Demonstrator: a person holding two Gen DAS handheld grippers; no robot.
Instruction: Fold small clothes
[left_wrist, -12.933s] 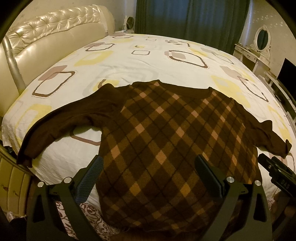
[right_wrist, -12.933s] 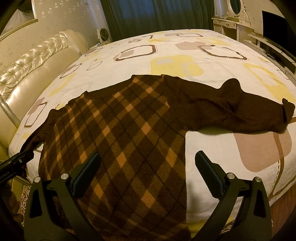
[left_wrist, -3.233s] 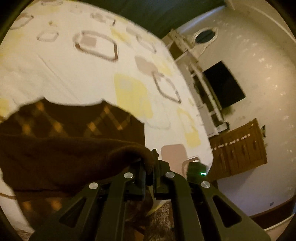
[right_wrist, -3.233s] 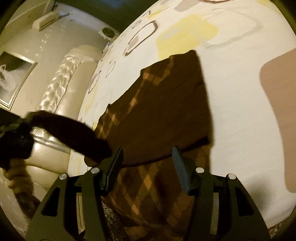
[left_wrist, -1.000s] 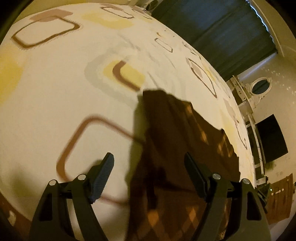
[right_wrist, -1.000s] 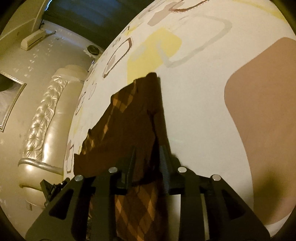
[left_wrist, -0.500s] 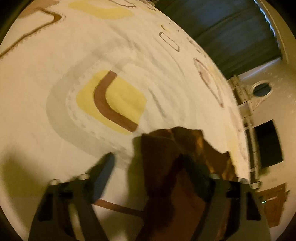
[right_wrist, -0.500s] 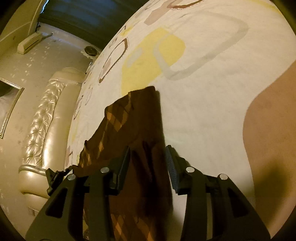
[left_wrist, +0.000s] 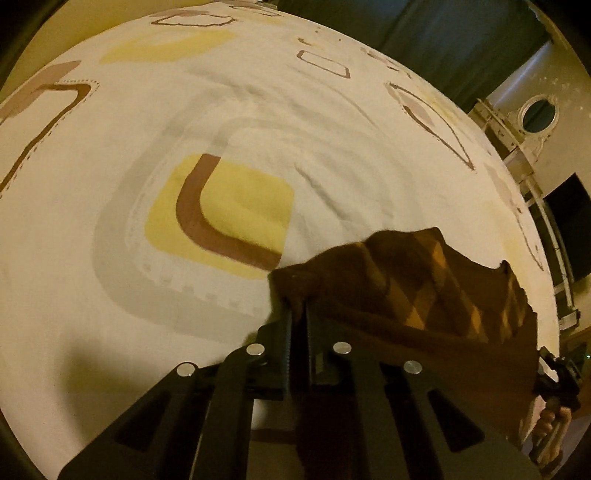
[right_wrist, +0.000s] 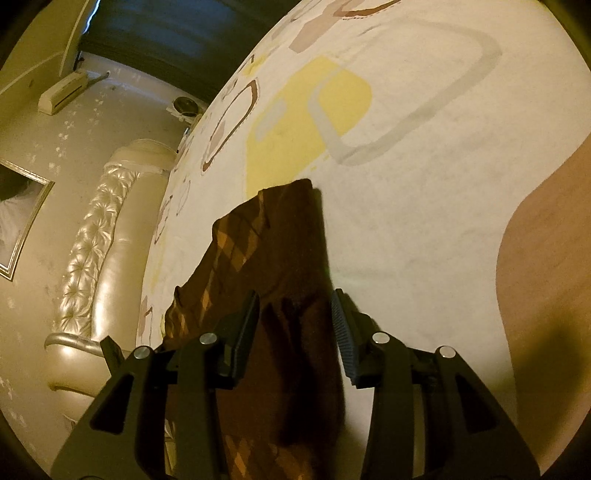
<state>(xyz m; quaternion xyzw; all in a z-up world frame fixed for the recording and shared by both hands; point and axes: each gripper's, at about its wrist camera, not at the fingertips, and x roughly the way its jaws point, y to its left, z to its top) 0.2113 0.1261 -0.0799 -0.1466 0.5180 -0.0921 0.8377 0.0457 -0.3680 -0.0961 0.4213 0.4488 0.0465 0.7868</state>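
Left wrist: corner pinch on sweater

L hand-held gripper (left_wrist: 298, 314) is clamping tight on a corner of the brown argyle sweater (left_wrist: 417, 291), which is lying folded on the bed (left_wrist: 110, 229). R hand-held gripper (right_wrist: 295, 314) is hovering part-open, pads straddling the sweater w/o pressing it.

The left gripper (left_wrist: 299, 314) points steeply down, its two black jaws pressed almost together with only a thin slit between them, pinching a fold of the brown sweater (left_wrist: 424, 288) at its near left corner. The right gripper (right_wrist: 295, 325) tilts down less steeply; its jaws stand partly apart, one on each side of the cloth, and the ribbed pads seem not to press on it, though the dim light makes this hard to judge. At the far right of the left wrist view, the person's fingers (left_wrist: 550, 432) wrap a handle.
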